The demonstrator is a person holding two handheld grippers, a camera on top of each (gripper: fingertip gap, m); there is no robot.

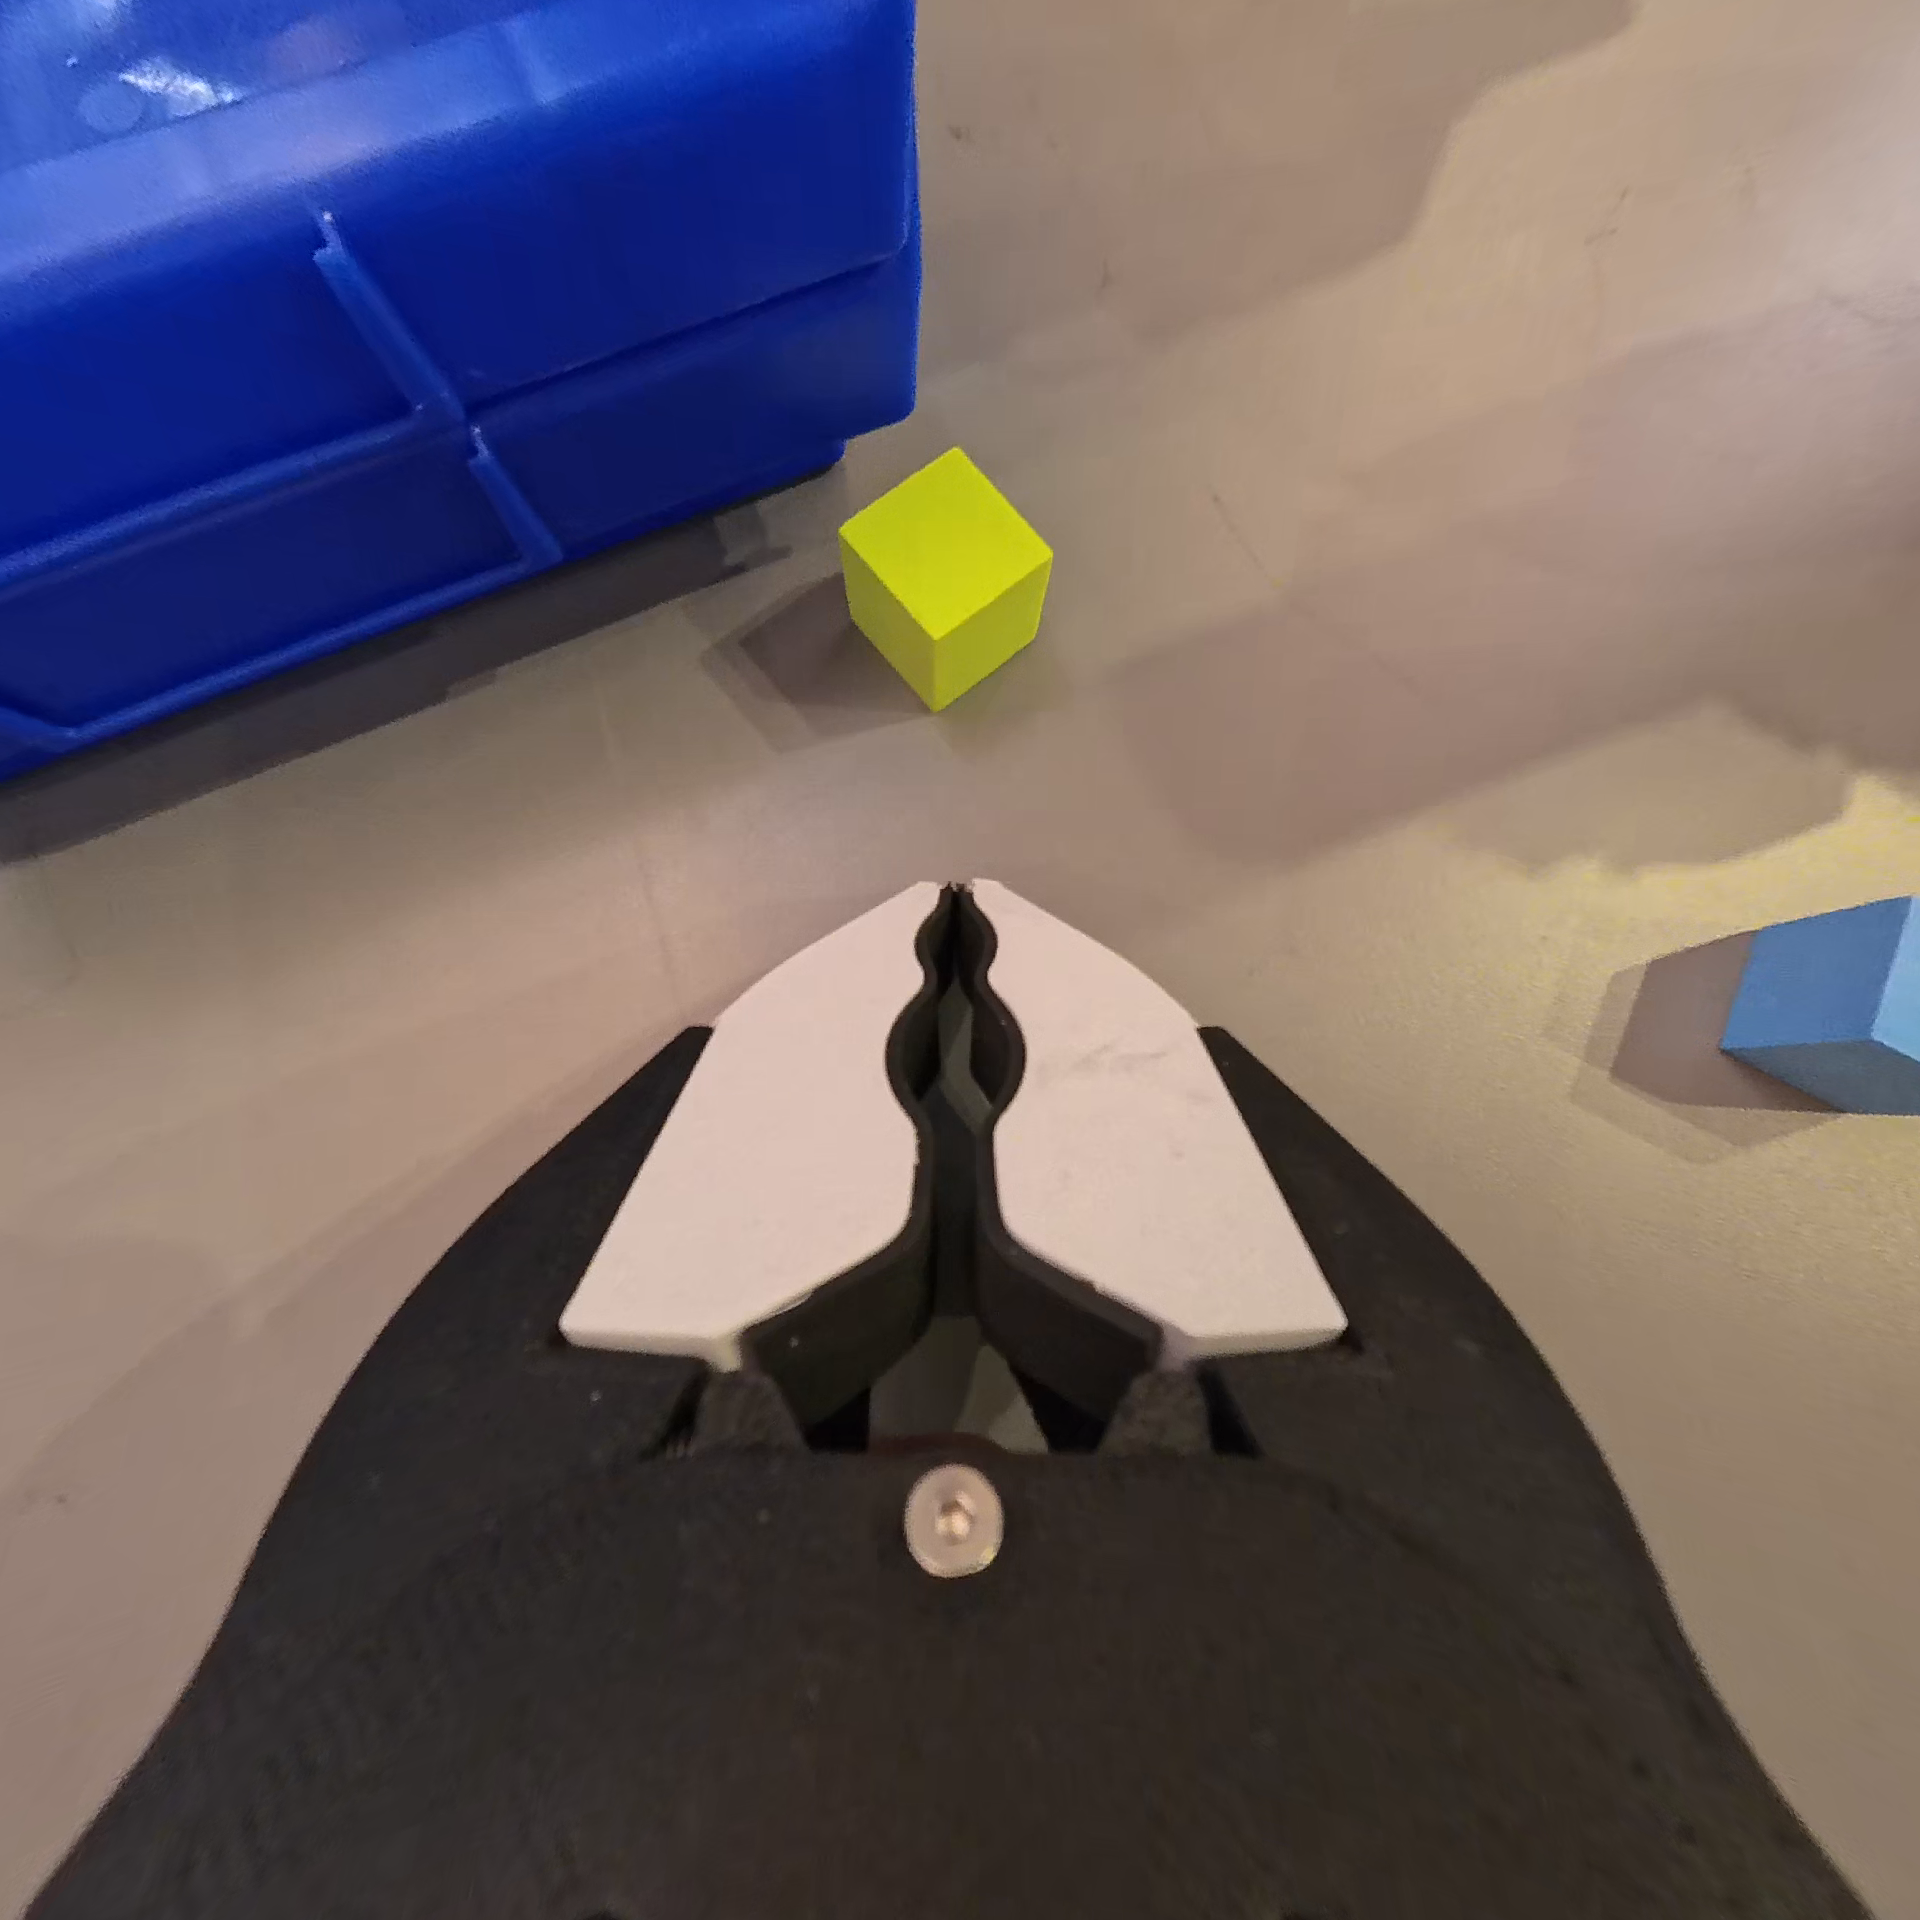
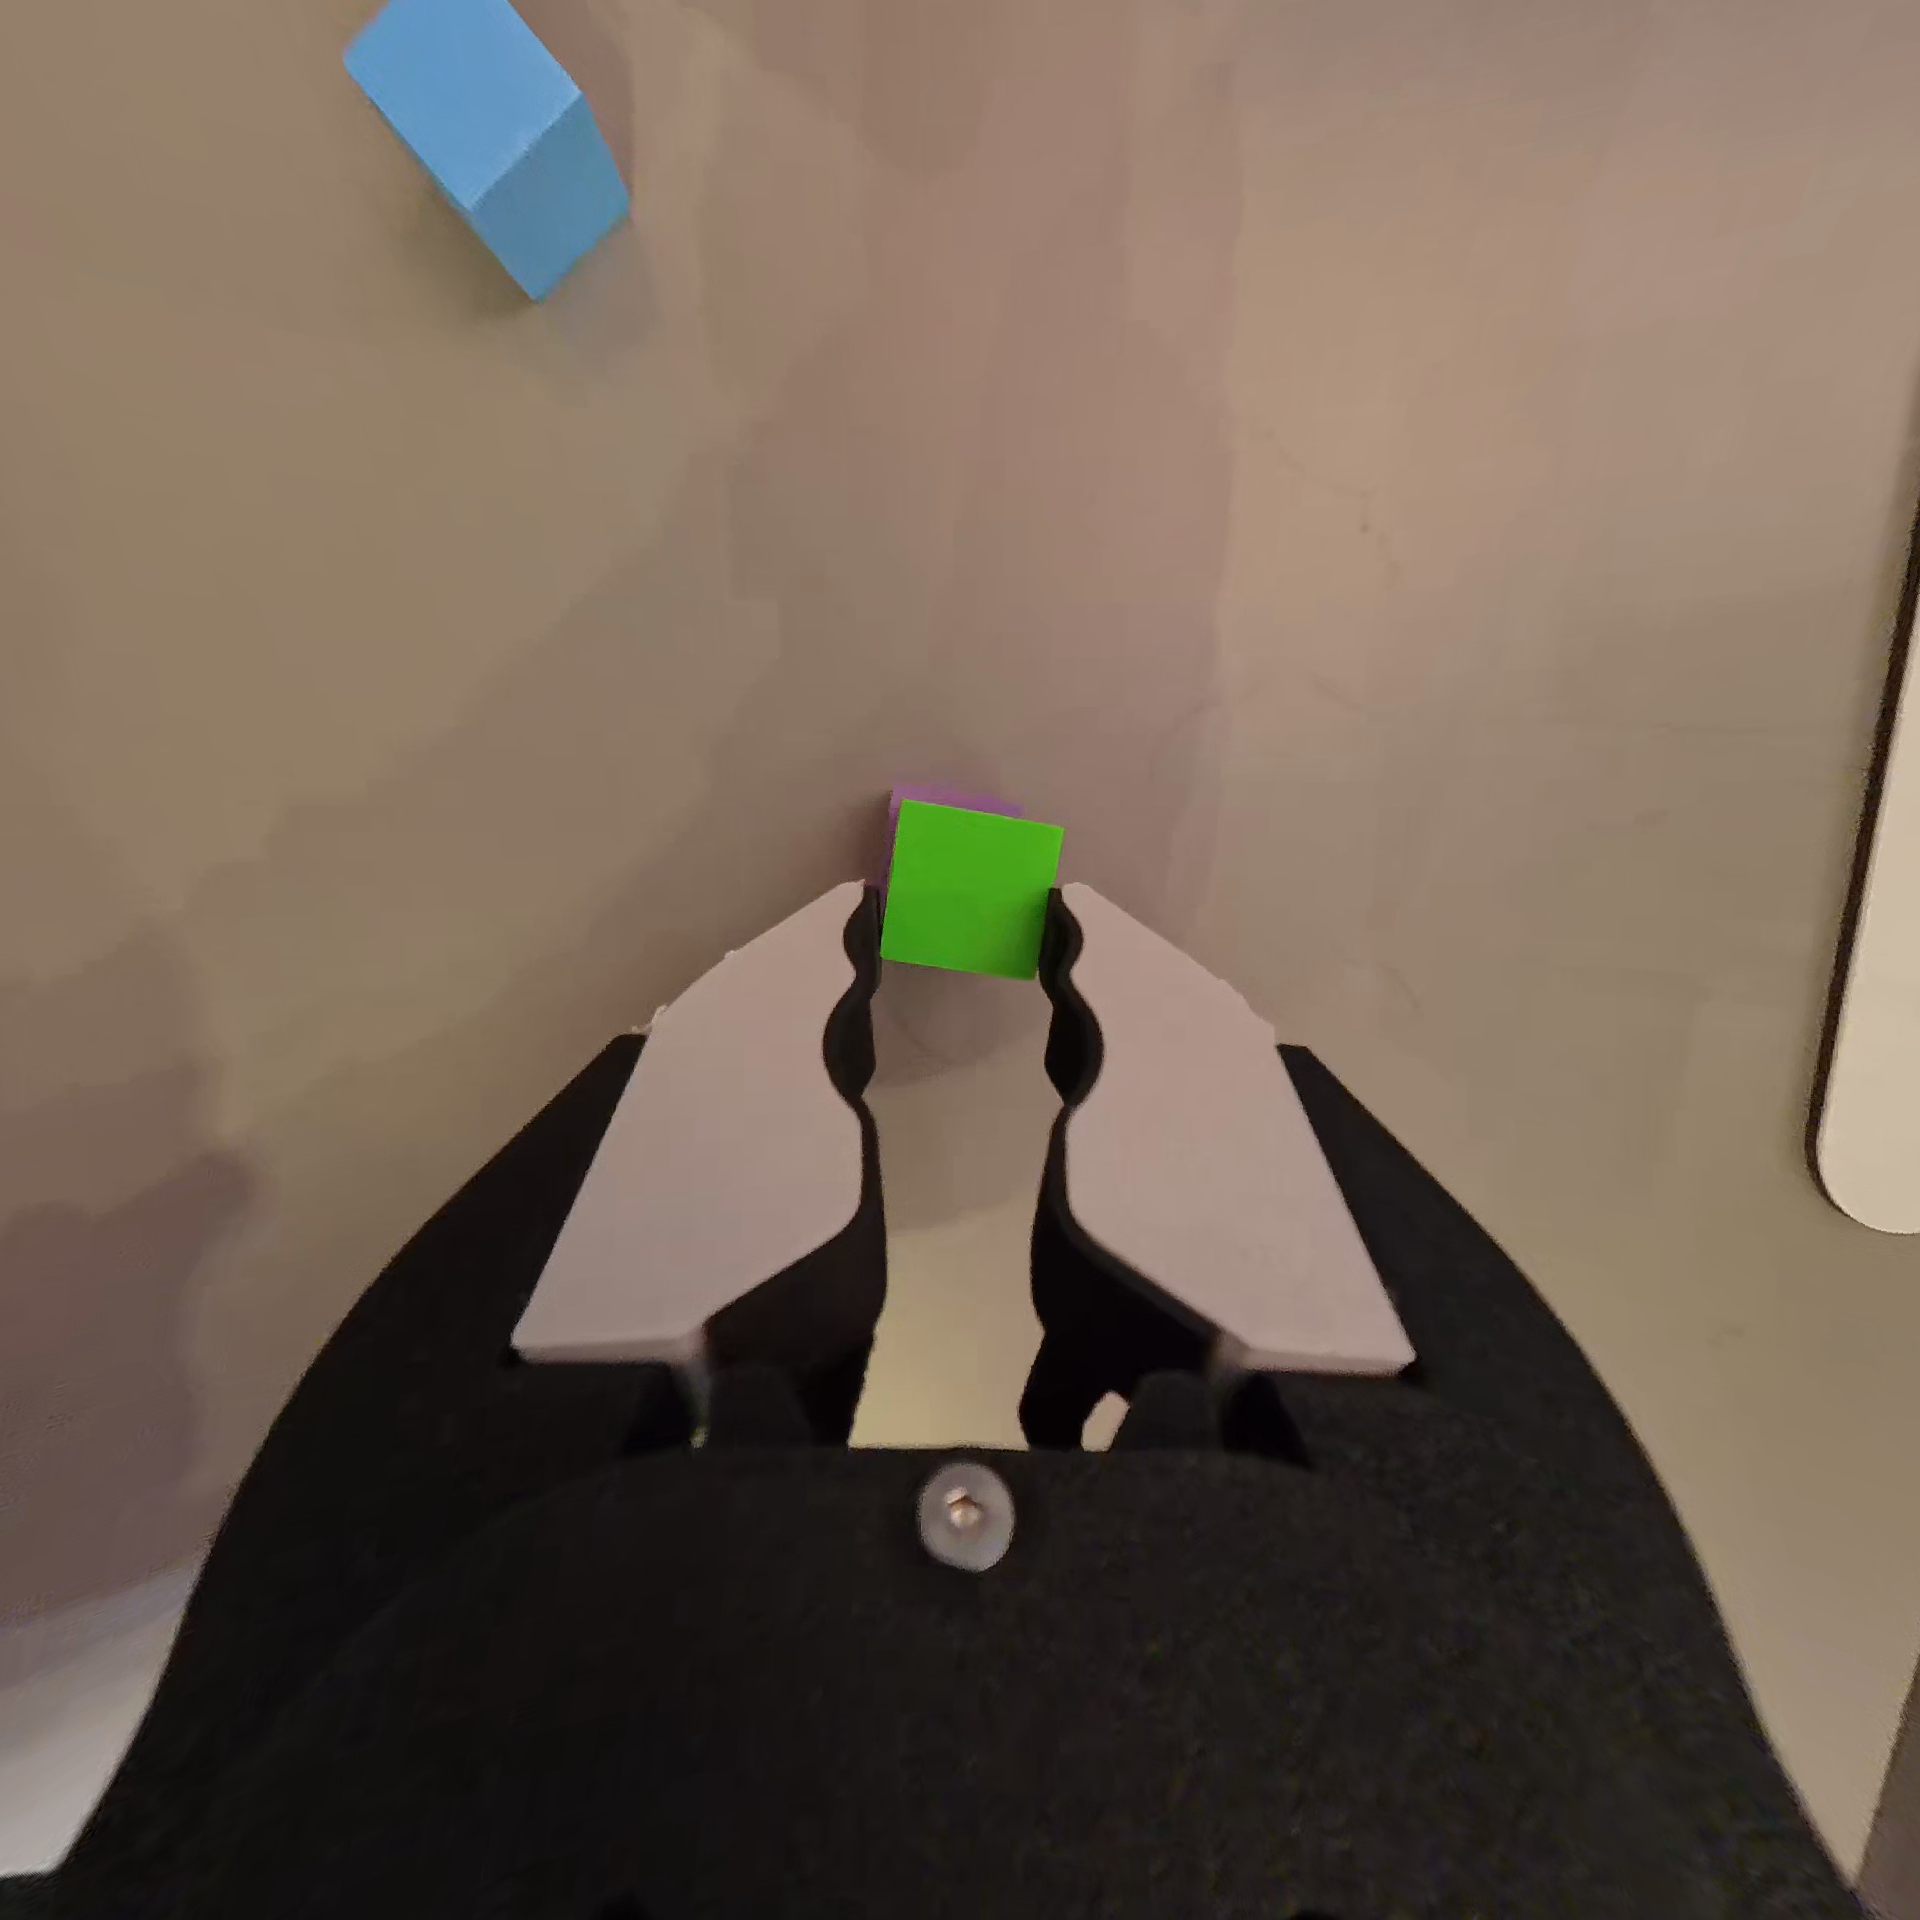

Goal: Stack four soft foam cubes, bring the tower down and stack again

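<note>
In the right wrist view my right gripper (image 2: 961,914) is shut on a green foam cube (image 2: 971,899), with both pads pressed on its sides. The green cube sits over a purple cube (image 2: 940,798), of which only a thin edge shows behind it. A light blue cube (image 2: 488,145) lies on the table at the far upper left. In the left wrist view my left gripper (image 1: 956,888) is shut with nothing between its fingertips, above the table. A yellow cube (image 1: 940,577) stands on the table ahead of it. The blue cube also shows at the right edge (image 1: 1839,1003).
A large blue plastic bin (image 1: 416,364) stands at the upper left of the left wrist view, close beside the yellow cube. A white board with a dark rim (image 2: 1870,935) runs along the right edge of the right wrist view. The table is grey-beige.
</note>
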